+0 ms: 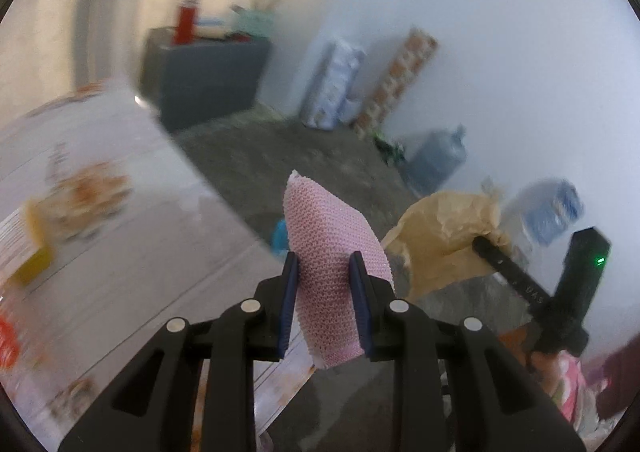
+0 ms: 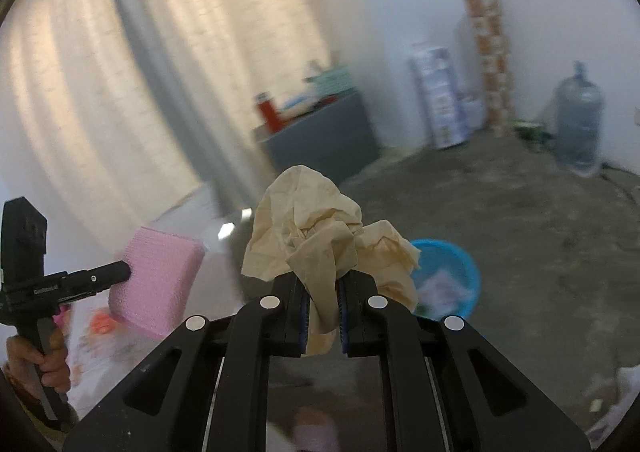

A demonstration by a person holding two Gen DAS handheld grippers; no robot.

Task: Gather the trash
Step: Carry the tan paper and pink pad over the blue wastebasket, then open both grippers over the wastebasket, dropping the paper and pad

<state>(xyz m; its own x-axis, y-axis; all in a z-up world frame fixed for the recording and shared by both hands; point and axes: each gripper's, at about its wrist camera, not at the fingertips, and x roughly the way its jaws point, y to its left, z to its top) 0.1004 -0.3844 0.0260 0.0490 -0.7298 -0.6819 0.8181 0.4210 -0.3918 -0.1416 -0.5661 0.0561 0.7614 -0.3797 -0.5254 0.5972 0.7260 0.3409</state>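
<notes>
My left gripper (image 1: 325, 266) is shut on a pink sponge (image 1: 332, 252), which stands on edge between the blue pads and juts forward. The same pink sponge (image 2: 158, 284) shows at the left of the right wrist view, held in the air by the left gripper (image 2: 124, 272). My right gripper (image 2: 323, 288) is shut on a crumpled beige paper (image 2: 316, 228) that bulges above the fingers. That beige paper (image 1: 440, 236) also appears at the right of the left wrist view. A blue basin (image 2: 452, 276) with scraps inside sits on the floor just beyond the right gripper.
A table with a printed white cloth (image 1: 100, 220) fills the left. On the grey floor (image 2: 500, 220) stand a dark cabinet (image 2: 328, 140) with a red bottle, boxes (image 2: 440, 100) against the wall, and a large water jug (image 2: 578, 120). A hand (image 2: 44, 364) holds the left gripper's handle.
</notes>
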